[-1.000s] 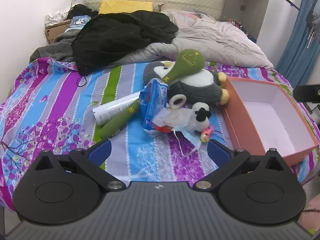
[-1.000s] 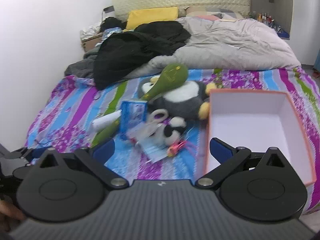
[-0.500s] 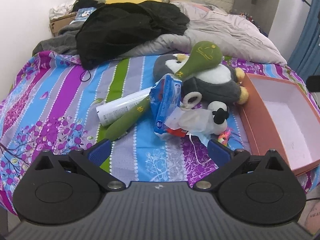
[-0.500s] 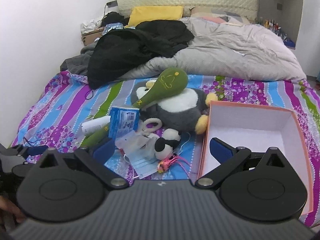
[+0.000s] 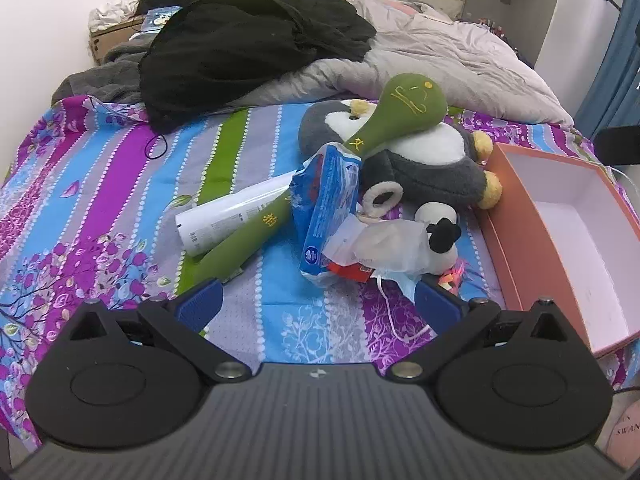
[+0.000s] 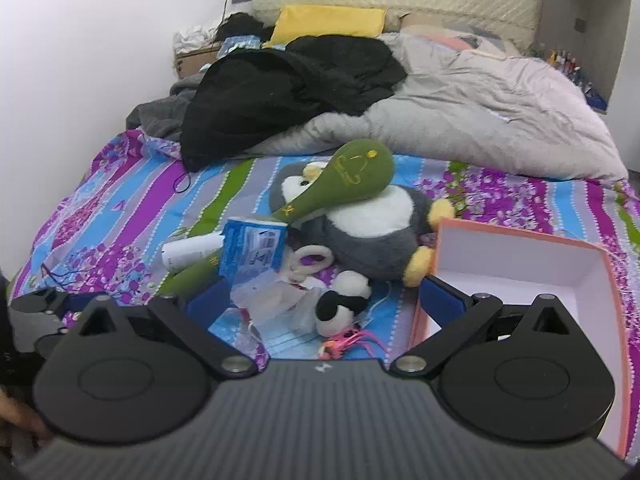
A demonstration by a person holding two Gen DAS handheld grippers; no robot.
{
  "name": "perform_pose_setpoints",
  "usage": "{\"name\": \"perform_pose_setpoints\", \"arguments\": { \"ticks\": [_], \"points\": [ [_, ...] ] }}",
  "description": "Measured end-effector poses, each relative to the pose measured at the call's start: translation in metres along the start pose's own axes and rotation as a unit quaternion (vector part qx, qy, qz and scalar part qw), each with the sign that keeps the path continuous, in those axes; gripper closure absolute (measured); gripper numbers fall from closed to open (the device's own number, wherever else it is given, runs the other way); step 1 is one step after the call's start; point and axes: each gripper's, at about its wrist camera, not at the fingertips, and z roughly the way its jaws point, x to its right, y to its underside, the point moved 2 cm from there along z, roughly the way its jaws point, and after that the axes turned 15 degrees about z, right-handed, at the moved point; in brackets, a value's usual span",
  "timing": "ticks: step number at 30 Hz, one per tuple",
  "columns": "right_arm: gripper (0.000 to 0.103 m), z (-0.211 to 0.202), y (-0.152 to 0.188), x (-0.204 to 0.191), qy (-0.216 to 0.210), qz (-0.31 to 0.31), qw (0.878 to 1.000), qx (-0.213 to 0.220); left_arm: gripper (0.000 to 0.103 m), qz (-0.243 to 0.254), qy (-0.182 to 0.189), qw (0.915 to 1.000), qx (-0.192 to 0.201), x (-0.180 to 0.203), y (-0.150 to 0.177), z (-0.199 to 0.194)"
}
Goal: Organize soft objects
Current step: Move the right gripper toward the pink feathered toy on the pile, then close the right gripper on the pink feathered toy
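A pile lies mid-bed on the striped sheet: a grey and white plush penguin (image 5: pixel 424 160) (image 6: pixel 380 232), a long green plush mallet (image 5: pixel 404 114) (image 6: pixel 348 184) leaning across it, a small panda plush (image 5: pixel 440 236) (image 6: pixel 340 304), a blue tissue pack (image 5: pixel 328 204) (image 6: pixel 252 248), a white tube (image 5: pixel 232 216) and a face mask in clear wrap (image 5: pixel 384 248). An empty orange box (image 5: pixel 576 240) (image 6: pixel 520 264) stands to the right. My left gripper (image 5: pixel 318 306) is open just short of the pile. My right gripper (image 6: pixel 324 300) is open, holding nothing, its right finger over the box's near corner.
A black garment (image 5: pixel 248 48) and a grey duvet (image 5: pixel 448 64) are heaped at the far half of the bed, with a yellow pillow (image 6: pixel 328 20) by the headboard. A blue curtain (image 5: pixel 620 60) hangs at the right. The left gripper's body (image 6: pixel 36 312) shows at the lower left of the right wrist view.
Both grippers have moved forward toward the pile, which now looms larger. Both stay open, and nothing on the bed has shifted.
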Motion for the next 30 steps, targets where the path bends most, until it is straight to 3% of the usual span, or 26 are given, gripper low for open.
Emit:
{"name": "perform_pose_setpoints", "arguments": {
  "ticks": [6, 10, 15, 20, 27, 30],
  "points": [
    [0.0, 0.026, 0.017, -0.003, 0.007, -0.004, 1.0, -0.003, 0.0, -0.013, 0.009, 0.9999, -0.002, -0.006, 0.0, 0.028],
    [0.0, 0.044, 0.029, 0.007, -0.009, 0.045, 0.999, -0.027, 0.0, -0.014, 0.015, 0.9998, -0.003, -0.008, 0.004, 0.045],
    [0.0, 0.067, 0.041, 0.018, 0.019, 0.072, 0.997, -0.029, 0.0, 0.0, 0.024, 0.9996, -0.011, -0.004, 0.011, 0.068],
    [0.001, 0.088, 0.051, 0.029, -0.013, 0.107, 0.993, -0.041, 0.0, -0.014, 0.051, 0.9985, -0.014, -0.001, 0.014, 0.092],
    [0.017, 0.112, 0.061, 0.035, -0.05, 0.163, 0.984, -0.041, 0.002, -0.047, 0.111, 0.9927, 0.001, 0.007, 0.021, 0.11],
    [0.034, 0.124, 0.066, 0.037, -0.031, 0.175, 0.983, -0.05, 0.013, -0.06, 0.13, 0.9897, 0.006, 0.009, 0.025, 0.113]
  ]
}}
